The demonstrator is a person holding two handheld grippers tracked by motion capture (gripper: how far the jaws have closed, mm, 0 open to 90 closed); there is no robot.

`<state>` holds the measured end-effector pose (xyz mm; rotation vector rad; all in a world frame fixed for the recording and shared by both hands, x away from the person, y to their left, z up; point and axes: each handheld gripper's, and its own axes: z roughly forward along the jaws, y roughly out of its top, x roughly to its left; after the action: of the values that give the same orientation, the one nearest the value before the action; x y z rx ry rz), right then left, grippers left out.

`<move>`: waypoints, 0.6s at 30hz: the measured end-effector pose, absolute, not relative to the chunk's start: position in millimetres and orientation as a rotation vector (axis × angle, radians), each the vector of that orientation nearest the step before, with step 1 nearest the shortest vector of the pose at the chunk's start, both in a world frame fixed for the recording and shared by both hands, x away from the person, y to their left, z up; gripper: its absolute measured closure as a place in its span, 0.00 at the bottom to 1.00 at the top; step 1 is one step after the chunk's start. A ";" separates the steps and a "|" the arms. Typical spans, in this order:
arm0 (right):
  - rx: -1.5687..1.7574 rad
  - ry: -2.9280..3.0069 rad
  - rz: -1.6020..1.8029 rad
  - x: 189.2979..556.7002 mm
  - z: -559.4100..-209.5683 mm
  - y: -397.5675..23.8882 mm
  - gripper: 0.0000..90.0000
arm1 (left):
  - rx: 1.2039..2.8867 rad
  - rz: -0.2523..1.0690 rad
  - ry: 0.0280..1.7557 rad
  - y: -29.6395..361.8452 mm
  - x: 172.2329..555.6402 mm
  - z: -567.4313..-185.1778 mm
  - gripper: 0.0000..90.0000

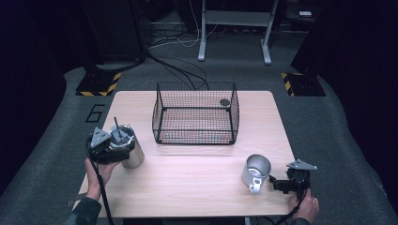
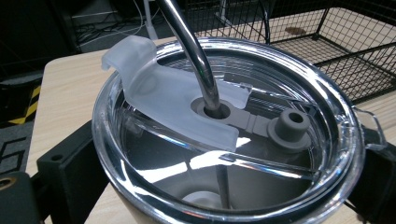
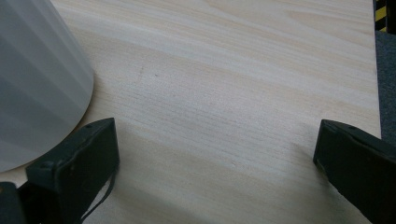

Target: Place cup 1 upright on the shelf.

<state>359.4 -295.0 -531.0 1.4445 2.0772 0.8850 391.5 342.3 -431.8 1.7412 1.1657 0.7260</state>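
Your left gripper point(image 1: 114, 146) has its two black jaws set on either side of the steel tumbler point(image 1: 127, 146), just below its clear lid point(image 2: 224, 135), and they look closed on it, so you can carry it upright without touching the straw point(image 2: 189, 44). The tumbler stands at the left edge of the desk point(image 1: 197, 187), well apart from the wire basket point(image 1: 195, 113) at the middle back; the basket is open at the top, which I take as the reason you grip the tumbler from the side and keep it vertical. Your right gripper point(image 1: 280, 183) rests low on the desk with its jaws spread wide and nothing between them, just beside the handle of the metal mug point(image 1: 256, 172), which stands upright, mouth up, near the front right. The tumbler is brushed metal with a shiny rim; its see-through lid has a frosted flap lifted open, a grey plug beside the straw hole, and a bent metal straw rising through that hole.
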 end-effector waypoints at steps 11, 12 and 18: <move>1.441 2.081 0.885 359.2 -530.9 -295.1 0.00 | 1.741 0.750 1.095 336.8 381.2 -399.6 0.04; 1.440 2.079 0.885 359.3 -531.0 -295.0 0.00 | 1.745 0.750 1.090 336.0 380.0 -397.8 0.04; 1.441 2.081 0.885 359.2 -530.9 -295.0 0.00 | 1.753 0.739 1.063 332.0 373.6 -390.3 0.04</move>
<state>359.2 -295.0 -530.9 1.4407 2.0813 0.8848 373.6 332.0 -390.3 1.7535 1.0628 0.7391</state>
